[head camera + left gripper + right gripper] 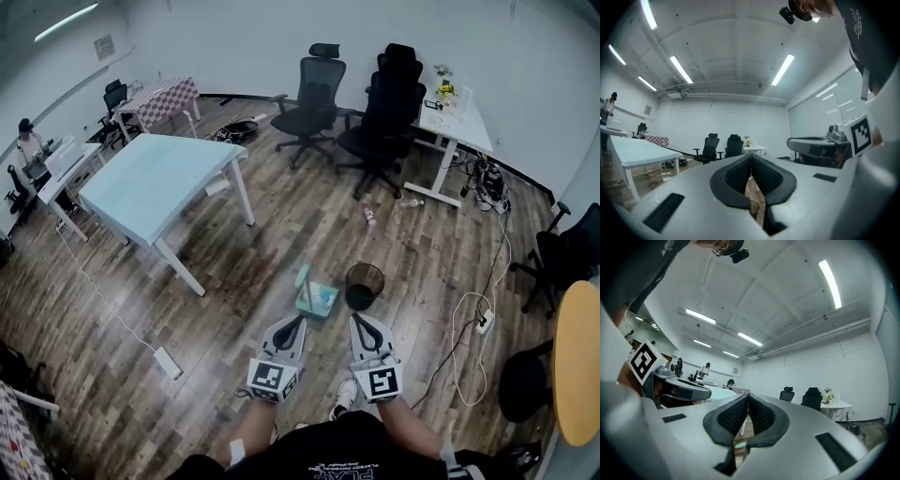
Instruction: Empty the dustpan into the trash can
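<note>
In the head view a teal dustpan (316,296) lies on the wooden floor with its handle pointing away from me. A black trash can (365,285) stands right beside it, on its right. My left gripper (298,322) hangs just short of the dustpan, above its near edge, with jaws closed and nothing between them. My right gripper (356,320) is level with it, just short of the trash can, also shut and empty. The left gripper view shows the left gripper (751,157) with pads touching. The right gripper (748,397) looks the same in its own view.
A light blue table (155,178) stands at the left. Black office chairs (314,94) and a white desk (459,117) are at the back. A bottle (369,216) lies on the floor beyond the can. A white cable with a power strip (483,323) trails at the right, near a round wooden table (579,356).
</note>
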`<state>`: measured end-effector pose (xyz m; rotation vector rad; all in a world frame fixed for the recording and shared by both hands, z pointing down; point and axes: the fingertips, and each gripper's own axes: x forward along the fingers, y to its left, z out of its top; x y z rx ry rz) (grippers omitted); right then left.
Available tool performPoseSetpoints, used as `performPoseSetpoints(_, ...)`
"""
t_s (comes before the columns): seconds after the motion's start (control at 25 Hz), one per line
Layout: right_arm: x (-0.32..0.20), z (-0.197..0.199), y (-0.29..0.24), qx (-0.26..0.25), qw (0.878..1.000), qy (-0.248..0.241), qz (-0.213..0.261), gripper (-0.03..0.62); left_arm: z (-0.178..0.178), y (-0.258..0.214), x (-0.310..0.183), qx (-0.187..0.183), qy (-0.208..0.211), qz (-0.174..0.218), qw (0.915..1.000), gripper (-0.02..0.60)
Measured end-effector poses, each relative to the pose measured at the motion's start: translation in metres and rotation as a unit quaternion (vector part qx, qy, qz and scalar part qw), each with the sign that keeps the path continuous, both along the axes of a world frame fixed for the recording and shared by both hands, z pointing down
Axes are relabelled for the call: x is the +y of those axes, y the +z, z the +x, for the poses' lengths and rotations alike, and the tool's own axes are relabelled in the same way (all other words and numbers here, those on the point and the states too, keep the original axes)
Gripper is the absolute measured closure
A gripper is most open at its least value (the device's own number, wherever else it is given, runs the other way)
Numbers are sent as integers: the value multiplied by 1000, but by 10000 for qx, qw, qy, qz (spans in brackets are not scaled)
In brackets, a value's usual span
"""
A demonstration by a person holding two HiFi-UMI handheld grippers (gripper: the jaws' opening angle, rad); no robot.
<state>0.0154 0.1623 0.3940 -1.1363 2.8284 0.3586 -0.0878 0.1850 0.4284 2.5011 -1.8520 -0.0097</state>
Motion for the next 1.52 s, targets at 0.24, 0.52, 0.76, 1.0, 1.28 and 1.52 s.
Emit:
performPoseSetpoints(0.24,-59,4,6,-37,9998,-195,-43,571,0,3,-58,-189,-117,-116,9997,558)
performPoseSetpoints(0.52,-127,14,0,-218,9991,-367,-82,571,11,3,-120,-235,-259,-278,9990,558)
performPoseSetpoints(0.76,-164,6,5,-372,9970,-583,-342,571,11,2,-160,-295,-294,-337,9986,558)
performPoseSetpoints(1.0,-203,-3,19,-414,9973,-406,-457,571,-6,19,-200,-103,-233,-536,9982,558)
performPoseSetpoints(1.28,-258,-41,30,-183,9988,42,-456,571,-48,36,-260,-17,90,-658,9978,558)
performPoseSetpoints(1.52,-301,-85,35,64,9989,366,-299,571,-87,57,-304,106,428,-829,9956,558)
